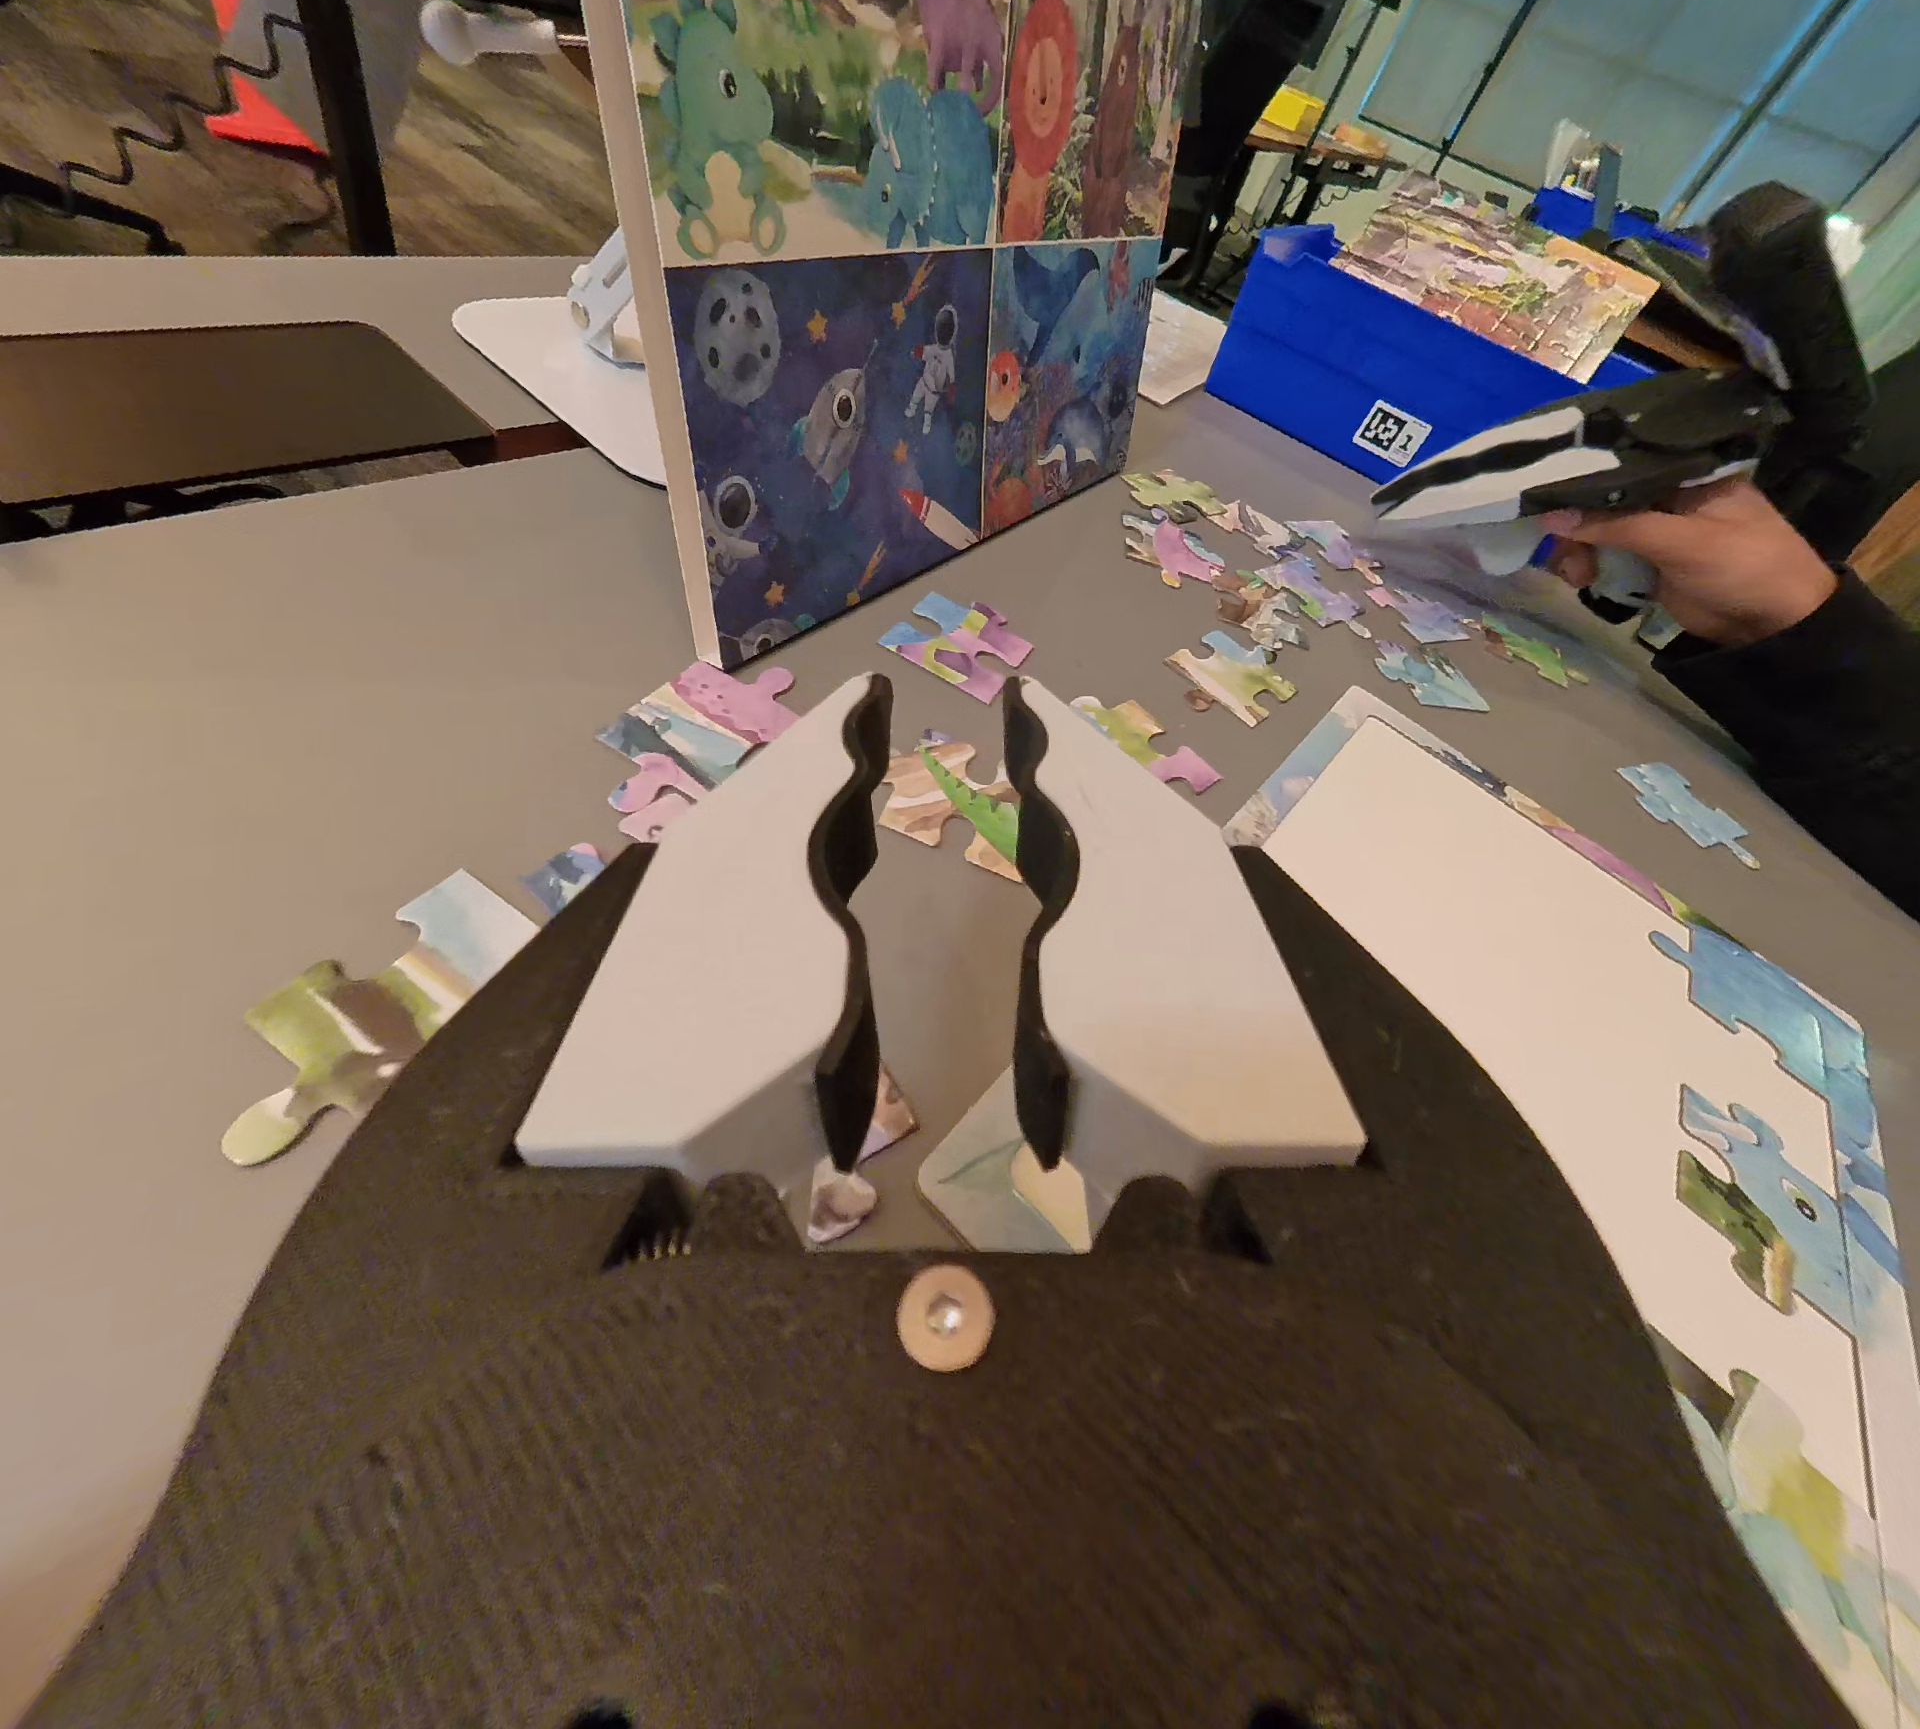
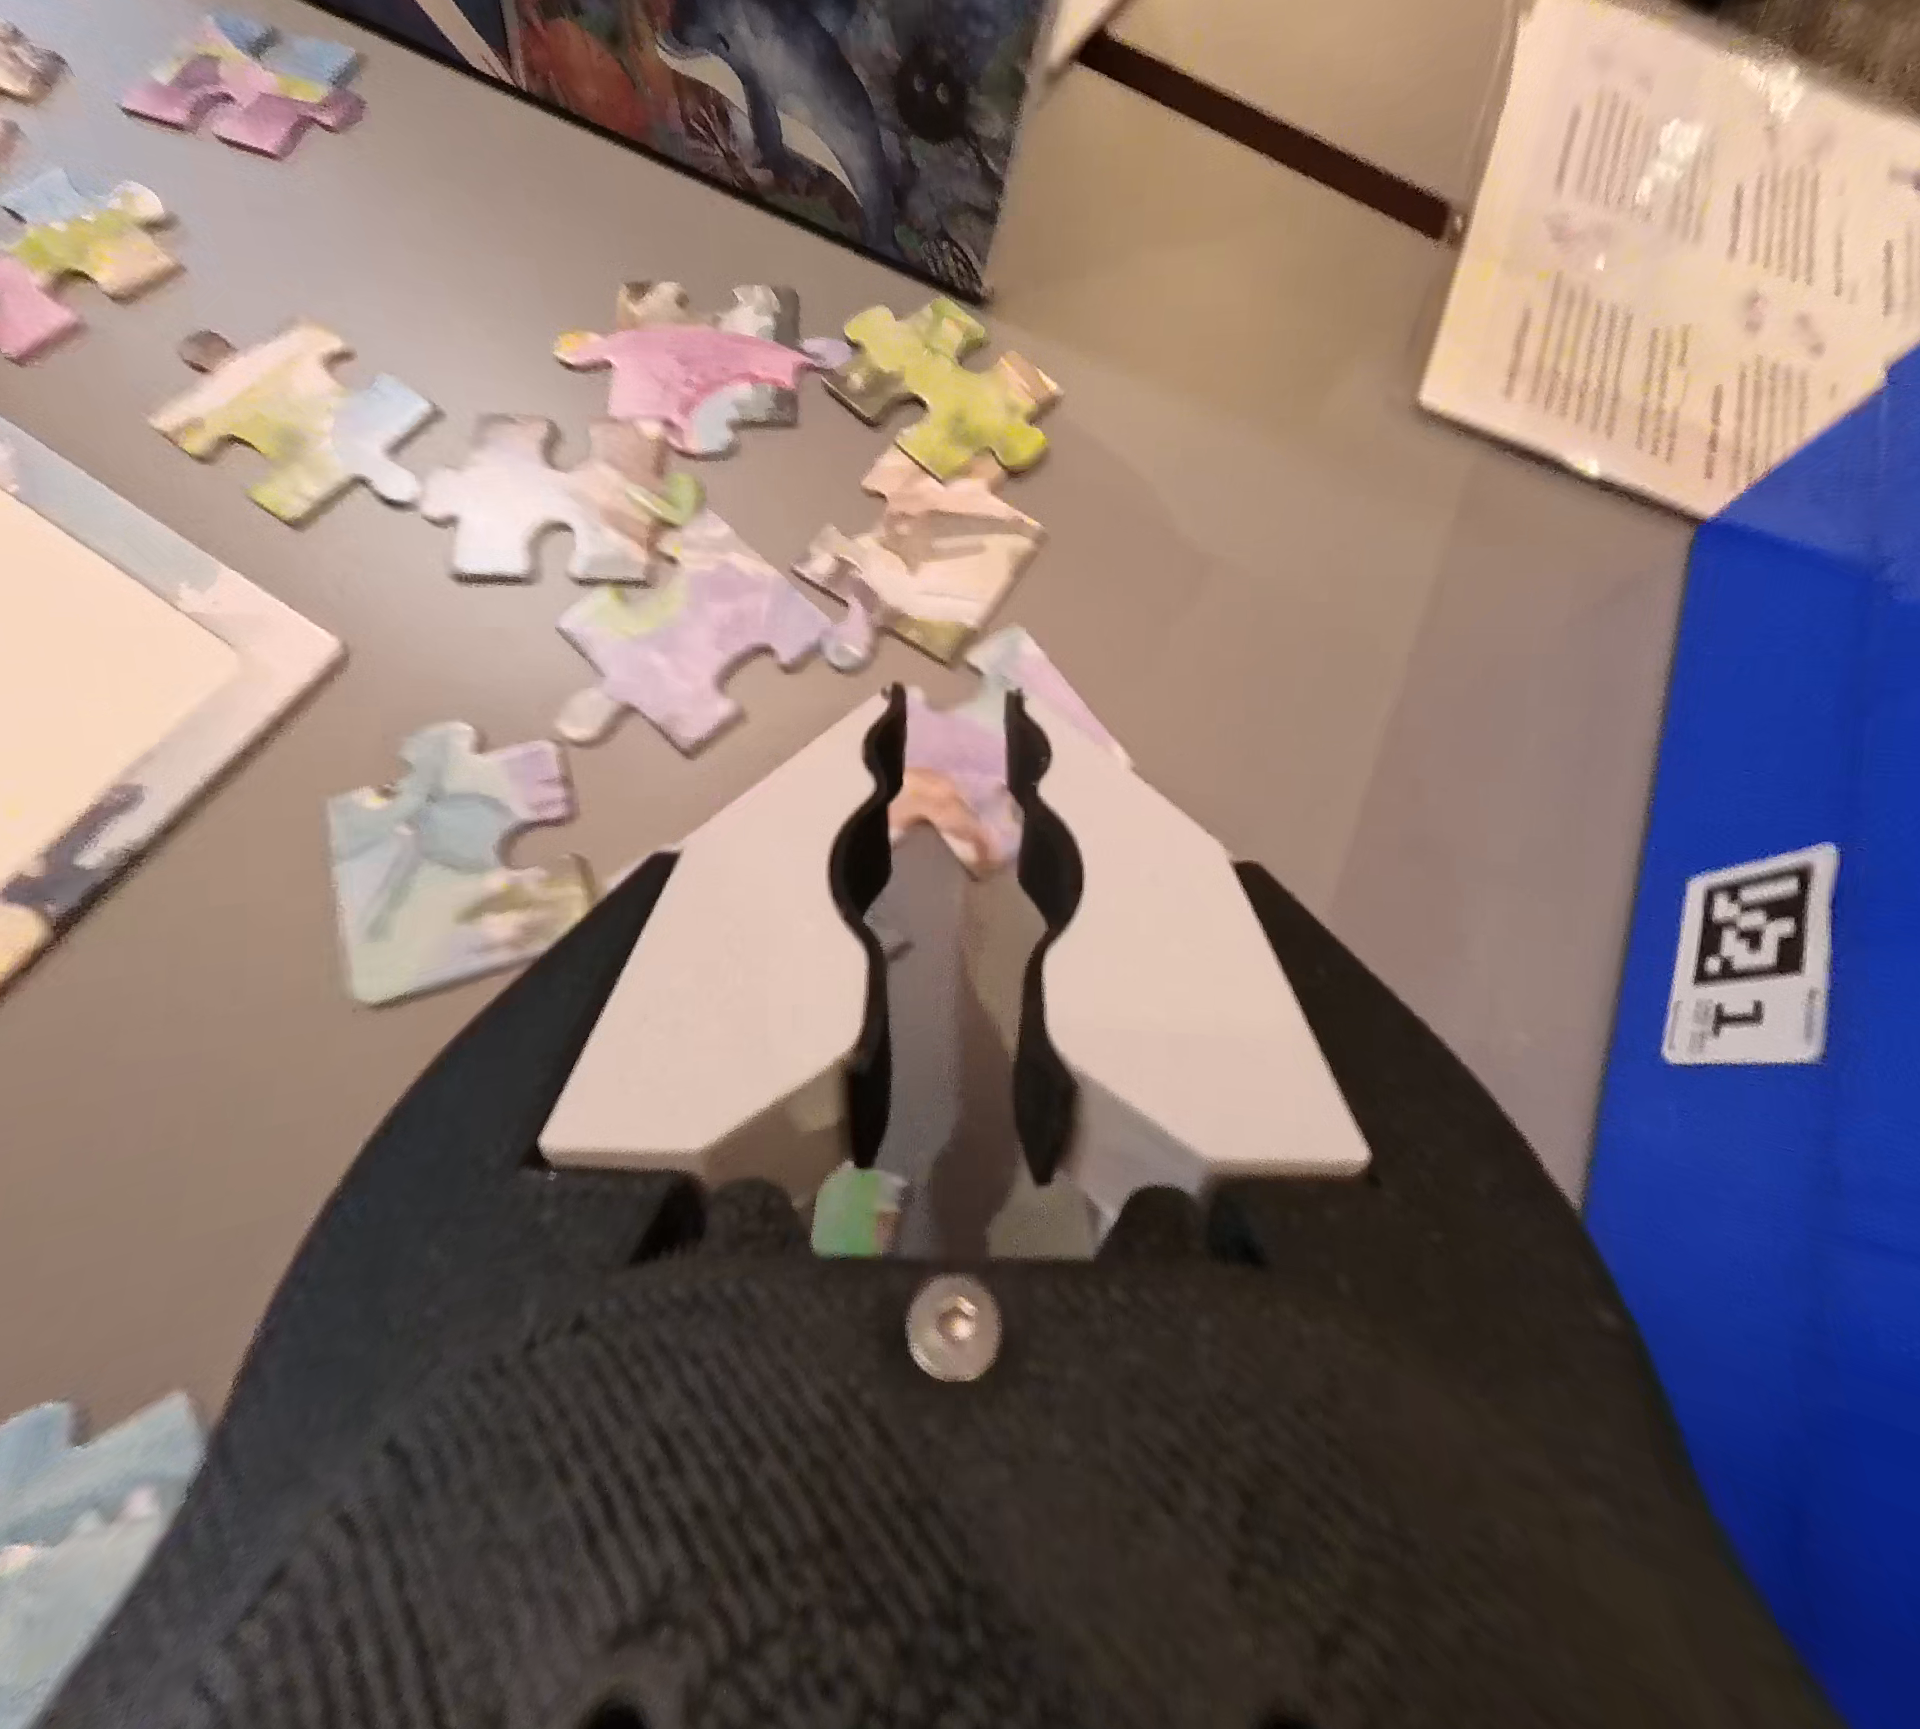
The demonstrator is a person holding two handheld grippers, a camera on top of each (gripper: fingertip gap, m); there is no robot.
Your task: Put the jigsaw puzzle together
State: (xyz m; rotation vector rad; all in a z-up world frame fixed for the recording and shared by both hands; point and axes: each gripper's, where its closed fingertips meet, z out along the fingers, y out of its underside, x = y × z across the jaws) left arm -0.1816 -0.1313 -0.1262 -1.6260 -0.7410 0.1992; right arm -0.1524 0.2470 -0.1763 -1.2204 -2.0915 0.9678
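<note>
Jigsaw pieces point(image 2: 623, 495), pastel cardboard, lie loose on the grey worktop point(image 1: 312, 640); several sit joined along the white puzzle tray's point(image 1: 1507, 952) edge. Both the left tool point(image 1: 945, 692) and right tool point(image 2: 951, 703) are spread, empty. A blue plastic bin point(image 1: 1351, 370) holds a picture board.

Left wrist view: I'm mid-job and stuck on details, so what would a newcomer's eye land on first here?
Probably the upright picture board of cartoon animal and space scenes, standing on the grey table straight ahead. Next, the loose puzzle pieces scattered before it, under the right gripper at far right. Then the white puzzle tray, partly filled along its right edge.
</note>
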